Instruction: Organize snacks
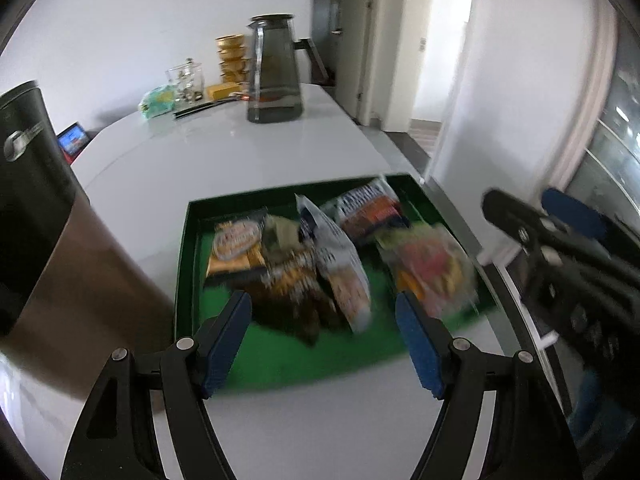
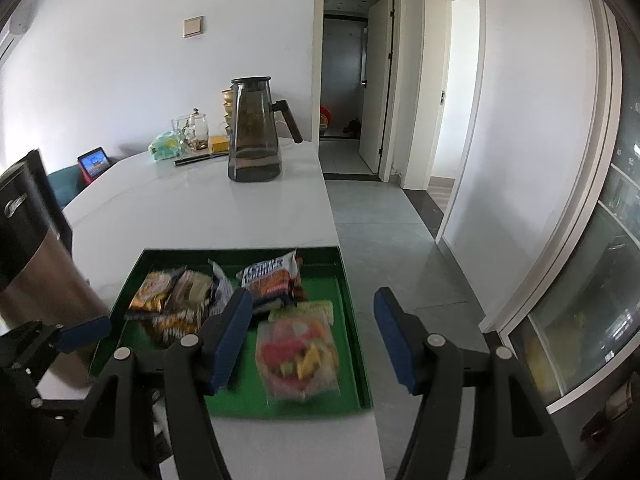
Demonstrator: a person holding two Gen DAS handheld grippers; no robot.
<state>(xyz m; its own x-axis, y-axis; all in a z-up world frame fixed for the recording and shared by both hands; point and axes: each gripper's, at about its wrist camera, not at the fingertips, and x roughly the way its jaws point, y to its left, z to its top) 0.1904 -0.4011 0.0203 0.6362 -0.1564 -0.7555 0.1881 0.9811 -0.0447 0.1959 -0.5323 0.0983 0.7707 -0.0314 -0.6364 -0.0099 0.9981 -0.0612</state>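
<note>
Left wrist view: the crinkly snack packets (image 1: 320, 264) lie heaped inside the shallow green tray (image 1: 182, 280). Above its near edge, the left gripper (image 1: 324, 312) hangs spread and empty; the right gripper (image 2: 312, 312), also empty, is opening.

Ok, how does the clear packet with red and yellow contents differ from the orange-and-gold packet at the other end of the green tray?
The clear packet with red and yellow contents lies at the tray's right side, nearest the table edge; the orange-and-gold packet lies at the left, by the steel canister. The clear one is see-through and looks bigger; the orange-and-gold one is opaque and printed. The clear one lies alone; the other overlaps neighbouring packets. Both rest inside the green tray, ungripped.
</note>
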